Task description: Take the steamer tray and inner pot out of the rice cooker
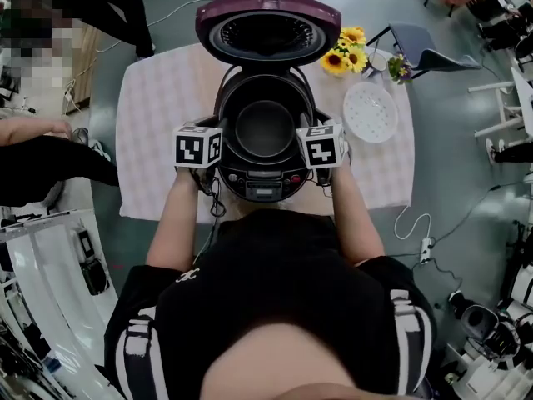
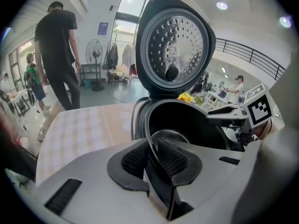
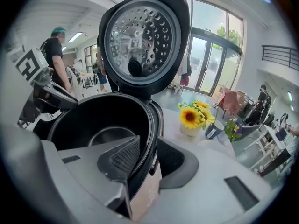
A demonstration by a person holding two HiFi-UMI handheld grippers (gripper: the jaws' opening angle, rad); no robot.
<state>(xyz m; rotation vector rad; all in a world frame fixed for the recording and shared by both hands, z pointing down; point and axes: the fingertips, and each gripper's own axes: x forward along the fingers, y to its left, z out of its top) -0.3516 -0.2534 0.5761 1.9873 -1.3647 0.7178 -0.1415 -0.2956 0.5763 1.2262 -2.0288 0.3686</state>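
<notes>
The left gripper (image 2: pixel 153 154) is clamped narrowly on the rim of the inner pot (image 2: pixel 187 120), and the right gripper (image 3: pixel 145 158) on the opposite rim. The pot is seated in the rice cooker (image 1: pixel 265 182) between them. The steamer tray (image 1: pixel 371 112) is laid outside the right gripper.

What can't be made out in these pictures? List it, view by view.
- Head view: jaws of left gripper and right gripper, under their marker cubes.
- Right gripper view: whether its outer pad presses the inner pot rim; too dark.
- All views: pot's outer wall, inside the rice cooker.
- Head view: control panel print, too small.
</notes>
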